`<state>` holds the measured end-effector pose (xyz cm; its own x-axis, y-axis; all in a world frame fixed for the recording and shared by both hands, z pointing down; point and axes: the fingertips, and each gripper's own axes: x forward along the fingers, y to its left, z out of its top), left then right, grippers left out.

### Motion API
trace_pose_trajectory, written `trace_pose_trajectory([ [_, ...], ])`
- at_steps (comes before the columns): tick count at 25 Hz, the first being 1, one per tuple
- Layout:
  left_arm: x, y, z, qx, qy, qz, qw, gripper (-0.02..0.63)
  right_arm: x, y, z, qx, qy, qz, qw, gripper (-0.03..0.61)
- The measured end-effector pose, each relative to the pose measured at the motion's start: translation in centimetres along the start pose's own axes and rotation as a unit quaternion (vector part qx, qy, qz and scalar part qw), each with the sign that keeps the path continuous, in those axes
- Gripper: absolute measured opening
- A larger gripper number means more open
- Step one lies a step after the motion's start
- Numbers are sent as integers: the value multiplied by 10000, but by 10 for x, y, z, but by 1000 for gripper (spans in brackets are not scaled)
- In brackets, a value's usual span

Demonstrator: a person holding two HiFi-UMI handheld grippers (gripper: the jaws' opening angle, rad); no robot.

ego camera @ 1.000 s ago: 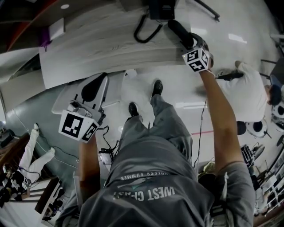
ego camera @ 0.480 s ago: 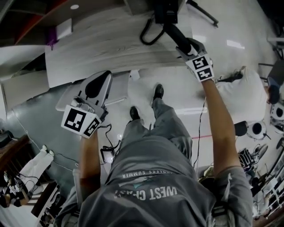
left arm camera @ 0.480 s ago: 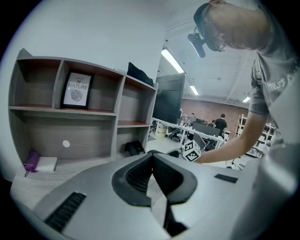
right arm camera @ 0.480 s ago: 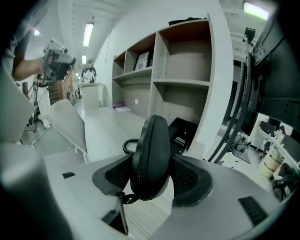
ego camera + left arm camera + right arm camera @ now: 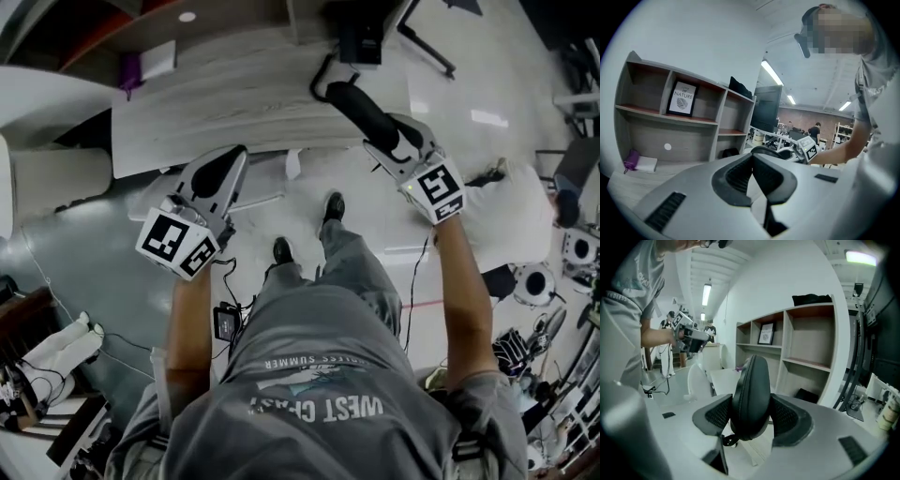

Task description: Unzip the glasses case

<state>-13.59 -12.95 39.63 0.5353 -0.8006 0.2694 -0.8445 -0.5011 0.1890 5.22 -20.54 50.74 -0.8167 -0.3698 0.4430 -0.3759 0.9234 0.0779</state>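
pale wood-grain table (image 5: 225, 103) fills the top of the head view; we stand at its near edge, shoes (image 5: 331, 183) on the glossy floor below. against the wall behind the table stands an open shelf unit (image 5: 670, 117) with a framed picture (image 5: 682, 98) in one compartment. a small purple object (image 5: 131, 67) lies at the far left corner of the table, just beside a white block (image 5: 159, 58).

1. right gripper (image 5: 380, 136): its jaws stand wide and are clamped on the glasses case (image 5: 356, 105). in the right gripper view the glasses case (image 5: 751, 390) sits on edge between both pads, its zipper (image 5: 740, 380) running along the narrow side that faces the camera, shut along the part we see. the case is in the air above the table's near edge, touching no surface.

2. left gripper (image 5: 225, 169): its jaws are together at the tips with nothing between them, as the left gripper view (image 5: 751, 157) confirms. it hovers over the table's near left edge, well apart from the case.

3. change against the earlier frames: the right gripper and case now sit lower in the head view, drawn back from the table's far side towards us. the left gripper sits slightly higher and further right in that view, jaws unchanged.
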Motion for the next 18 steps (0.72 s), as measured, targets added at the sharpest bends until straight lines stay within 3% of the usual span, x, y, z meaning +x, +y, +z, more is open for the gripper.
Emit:
trace_pose_trajectory([
  [9, -32, -27, 18, -637, -599, -642, 9941, -2, -68, 80, 89, 15, -701, 671, 9953, 253],
  [14, -53, -43, 41, -882, -1052, -1201, 9832, -2, -97, 128, 137, 188, -1098, 1086, 9878, 255],
  [18, -67, -67, 55, -1062, -1413, -1867, 9664, 0, -114, 161, 153, 263, -1201, 1443, 9819, 255],
])
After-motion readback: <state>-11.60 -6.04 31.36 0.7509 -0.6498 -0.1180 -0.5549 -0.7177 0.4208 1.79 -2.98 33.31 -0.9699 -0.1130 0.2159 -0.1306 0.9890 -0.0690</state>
